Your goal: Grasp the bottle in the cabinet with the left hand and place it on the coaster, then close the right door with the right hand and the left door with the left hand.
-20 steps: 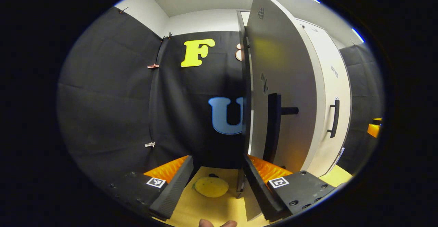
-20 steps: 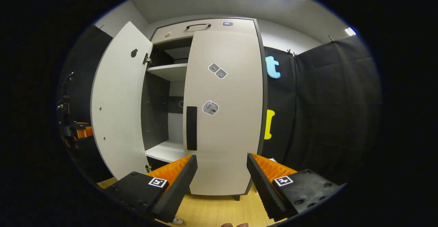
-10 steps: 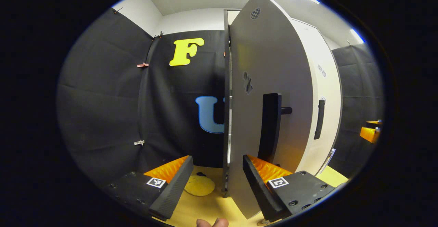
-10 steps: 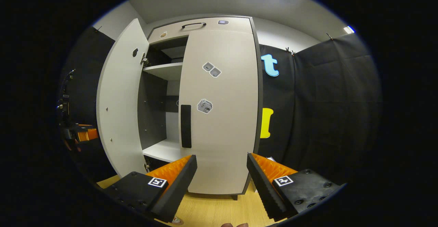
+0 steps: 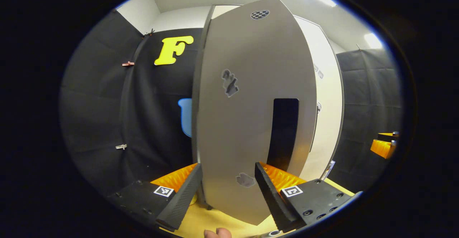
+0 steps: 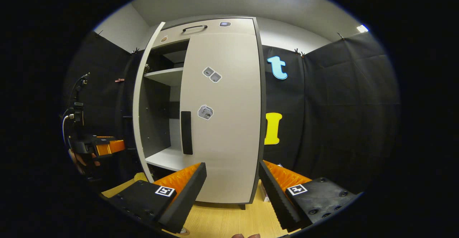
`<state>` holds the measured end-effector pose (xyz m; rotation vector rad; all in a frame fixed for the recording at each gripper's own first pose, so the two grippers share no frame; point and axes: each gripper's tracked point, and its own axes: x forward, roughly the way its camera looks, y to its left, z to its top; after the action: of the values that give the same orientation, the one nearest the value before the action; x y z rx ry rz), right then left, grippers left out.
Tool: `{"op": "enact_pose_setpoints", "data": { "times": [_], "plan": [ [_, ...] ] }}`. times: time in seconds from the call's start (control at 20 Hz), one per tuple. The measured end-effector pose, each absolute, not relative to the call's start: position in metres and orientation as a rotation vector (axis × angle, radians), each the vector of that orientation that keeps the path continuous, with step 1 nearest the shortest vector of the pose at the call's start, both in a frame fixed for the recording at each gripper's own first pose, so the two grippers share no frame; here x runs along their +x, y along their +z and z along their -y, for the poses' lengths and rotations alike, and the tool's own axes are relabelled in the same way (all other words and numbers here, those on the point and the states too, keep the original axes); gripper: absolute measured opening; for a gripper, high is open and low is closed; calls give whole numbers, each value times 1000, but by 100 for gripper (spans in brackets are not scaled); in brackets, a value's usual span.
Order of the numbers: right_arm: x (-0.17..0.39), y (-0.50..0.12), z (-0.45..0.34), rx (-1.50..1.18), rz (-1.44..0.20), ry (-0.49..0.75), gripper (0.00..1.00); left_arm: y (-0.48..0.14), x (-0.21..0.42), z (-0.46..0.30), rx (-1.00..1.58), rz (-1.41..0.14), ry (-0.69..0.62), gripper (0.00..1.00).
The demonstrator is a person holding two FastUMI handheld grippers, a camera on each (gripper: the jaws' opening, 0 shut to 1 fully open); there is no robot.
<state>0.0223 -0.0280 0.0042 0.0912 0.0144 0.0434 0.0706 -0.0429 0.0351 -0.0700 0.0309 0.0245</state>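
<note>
The cabinet's left door (image 5: 251,116) stood partly open, close before the left claw (image 5: 227,187), whose fingers were spread wide and held nothing. The right door (image 6: 222,116) was shut; the right claw (image 6: 232,191) gaped empty above the wooden bench (image 6: 222,223).

Landmark: cabinet (image 6: 215,26).
Left door (image 5: 251,98) ajar, swung across front of left gripper (image 5: 228,191); panel fills gap ahead of spread fingers, blocks straight path.
Dark handle (image 5: 283,130) on that door, ahead of right-hand finger.
Right door (image 6: 222,116) shut flat; nothing between it and right gripper (image 6: 232,195), whose fingers stand apart.
Open slot between doors exposes shelf (image 6: 163,76) and cabinet floor (image 6: 168,159); slot narrow.
Wooden tabletop (image 6: 222,223) before cabinet bare.
</note>
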Motion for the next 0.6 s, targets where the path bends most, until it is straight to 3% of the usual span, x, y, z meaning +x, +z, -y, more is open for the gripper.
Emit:
{"op": "enact_pose_setpoints", "data": {
  "times": [0.2,0.25,0.3,0.55,0.6],
  "plan": [
    [27,4,36,103,-12,36,97,42,98,57,-33,-15,40,93],
    [28,4,38,104,-12,35,97,41,102,61,-26,-8,41,89],
    [29,4,39,104,-11,35,97,41,105,65,-28,-6,45,93],
    [35,3,45,103,-13,38,97,40,124,74,-36,-10,64,94],
    [37,2,45,105,-14,40,97,41,129,76,-34,-11,67,89]
  ]
}}
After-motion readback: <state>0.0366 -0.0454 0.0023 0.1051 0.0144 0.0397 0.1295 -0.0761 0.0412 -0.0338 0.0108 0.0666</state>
